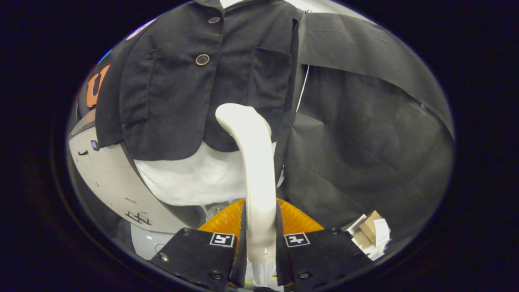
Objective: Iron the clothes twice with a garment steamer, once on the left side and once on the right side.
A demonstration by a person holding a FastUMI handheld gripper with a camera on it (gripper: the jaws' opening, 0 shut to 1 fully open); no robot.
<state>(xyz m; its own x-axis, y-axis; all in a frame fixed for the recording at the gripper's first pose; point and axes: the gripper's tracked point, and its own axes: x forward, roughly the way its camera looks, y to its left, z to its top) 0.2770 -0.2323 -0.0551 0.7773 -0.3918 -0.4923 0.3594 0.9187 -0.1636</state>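
My gripper [260, 239] is shut on the cream-white garment steamer [253, 162], both fingers pressing on its handle. The steamer rises from between the fingers and bends at the top, its head against the lower right half of a dark buttoned jacket [194, 81]. The jacket hangs upright over a white undergarment [194, 178] that shows below its hem. Two buttons run down the jacket's front, left of the steamer head. An orange-yellow part [300, 221] sits just behind the fingers at the steamer's base.
Black cloth [365, 134] hangs right of the jacket as the booth's wall. A pale rounded device [105, 174] stands to the left, below the jacket. Small cardboard boxes and papers [371, 235] lie low on the right, beside the right finger.
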